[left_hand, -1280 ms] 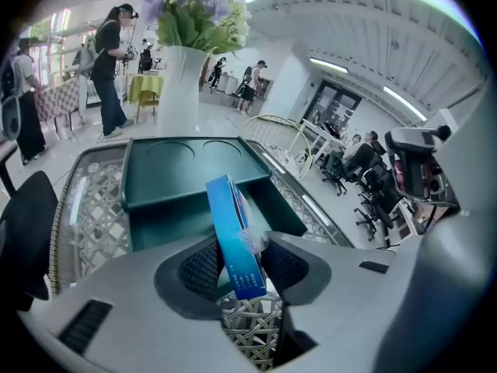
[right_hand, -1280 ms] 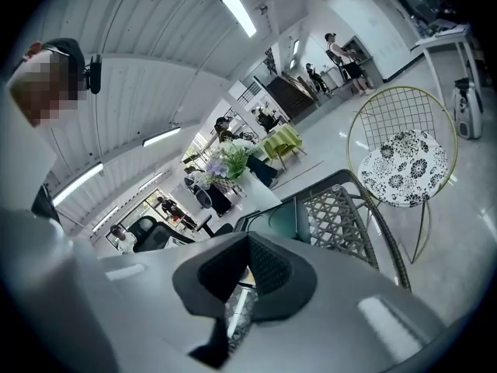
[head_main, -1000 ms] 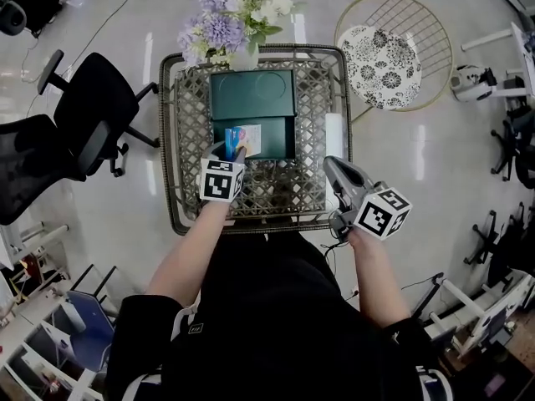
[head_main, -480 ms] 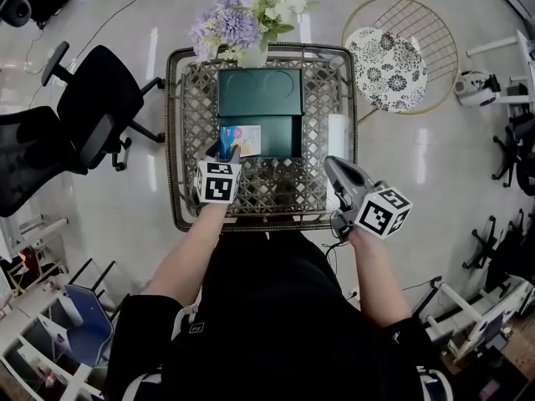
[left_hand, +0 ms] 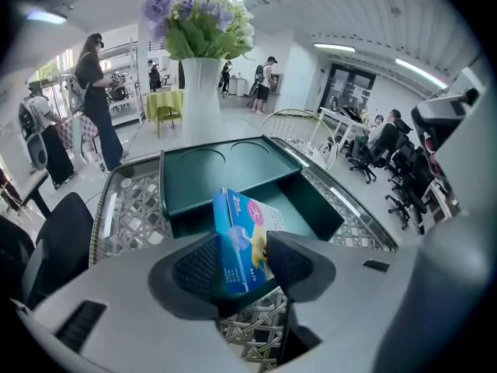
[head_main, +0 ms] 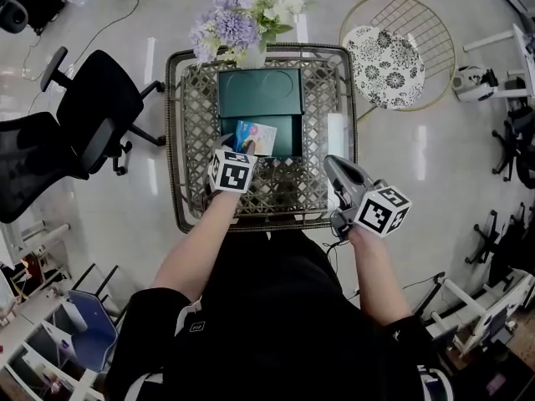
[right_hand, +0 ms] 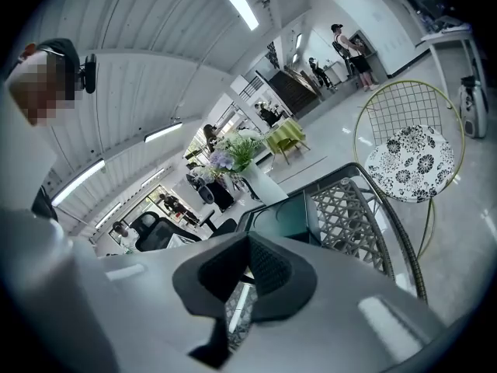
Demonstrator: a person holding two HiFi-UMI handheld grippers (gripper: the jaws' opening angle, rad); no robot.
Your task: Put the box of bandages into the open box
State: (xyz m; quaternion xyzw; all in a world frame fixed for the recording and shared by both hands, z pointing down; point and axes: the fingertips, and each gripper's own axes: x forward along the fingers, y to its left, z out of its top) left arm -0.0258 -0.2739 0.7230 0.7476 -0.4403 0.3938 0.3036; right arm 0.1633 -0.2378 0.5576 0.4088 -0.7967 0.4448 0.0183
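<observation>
The blue and white box of bandages (head_main: 256, 136) (left_hand: 241, 243) stands tilted between the jaws of my left gripper (head_main: 240, 150) (left_hand: 241, 253), over the left part of the open box. The jaws stand wide apart and open, with their pads alongside the box and no squeeze that I can see. The dark green open box (head_main: 284, 136) (left_hand: 307, 208) sits mid-table with its lid (head_main: 259, 90) laid back behind it. My right gripper (head_main: 331, 164) (right_hand: 247, 251) is shut and empty, hovering over the table's right front corner.
A white vase of purple and white flowers (head_main: 238, 23) stands at the far edge of the woven wicker table (head_main: 191, 140). A white oblong (head_main: 336, 132) lies along the table's right side. A wire stool with a patterned cushion (head_main: 384, 53) is at right, black office chairs (head_main: 84, 107) at left.
My left gripper has moved forward and to the right, and the bandage box has gone with it, further over the open compartment. The right gripper has stayed put.
</observation>
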